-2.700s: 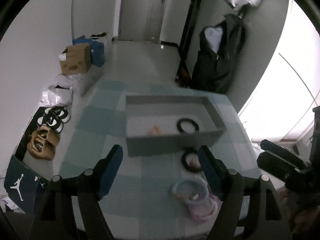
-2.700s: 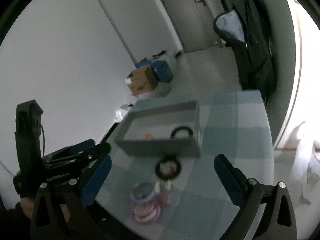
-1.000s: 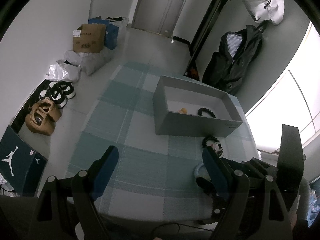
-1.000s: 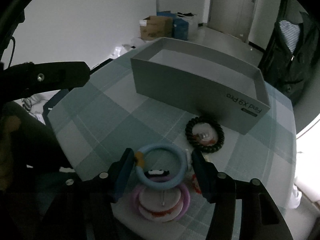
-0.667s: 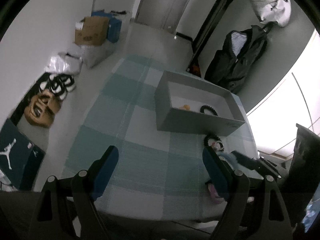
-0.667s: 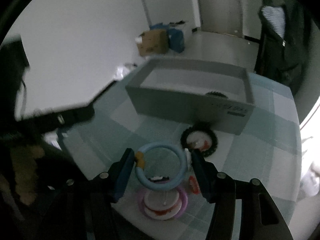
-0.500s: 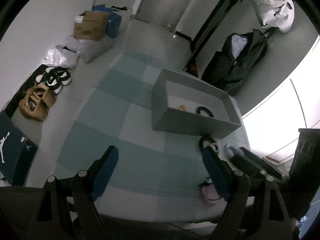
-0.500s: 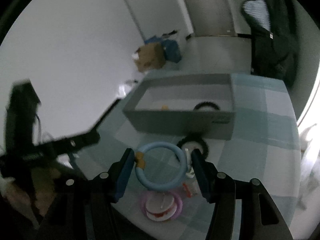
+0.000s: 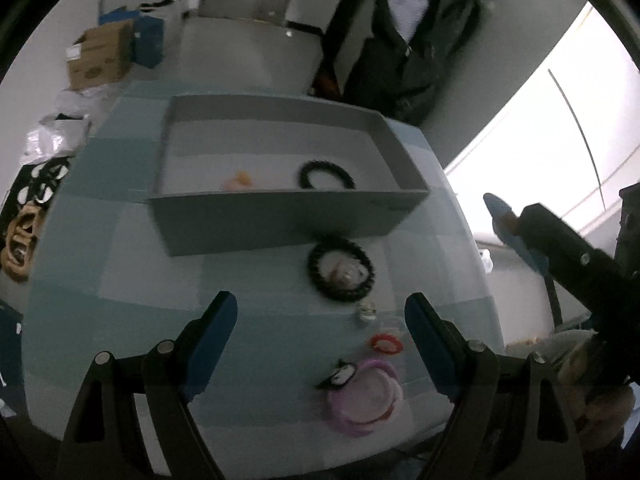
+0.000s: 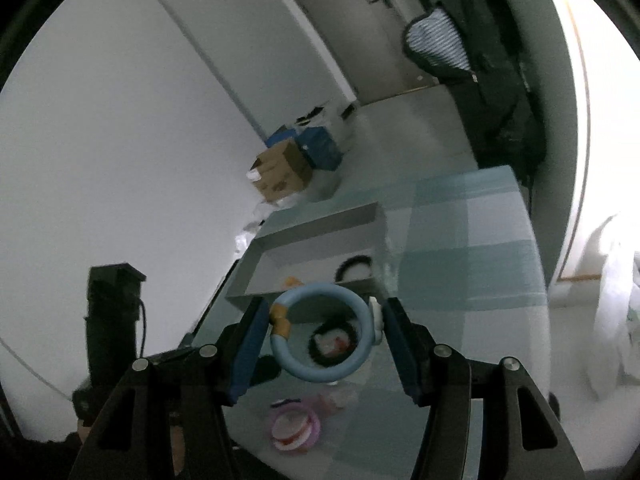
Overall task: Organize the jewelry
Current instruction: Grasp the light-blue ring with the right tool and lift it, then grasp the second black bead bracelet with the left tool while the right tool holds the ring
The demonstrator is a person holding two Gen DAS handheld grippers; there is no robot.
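Where checked tablecloth (image 9: 132,276) spreads, grey box (image 9: 280,216), seemingly hallway beyond

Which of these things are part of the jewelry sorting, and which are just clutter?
Job: blue ring in right gripper, grey box, black bead bracelet, pink bangles, red ring.

Clutter: cardboard box, shoes, jacket.

Grey box (image 9: 280,224), pale blue bangle (image 10: 320,334), black bead bracelet (image 9: 340,274), pink bangles (image 9: 366,398), teal-and-white checked tablecloth (image 9: 132,280), blue-padded fingers (image 9: 210,344).

Cardboard box (image 9: 99,55) on floor, dark jacket (image 9: 412,52) hanging, possibly sandals (image 9: 18,236)
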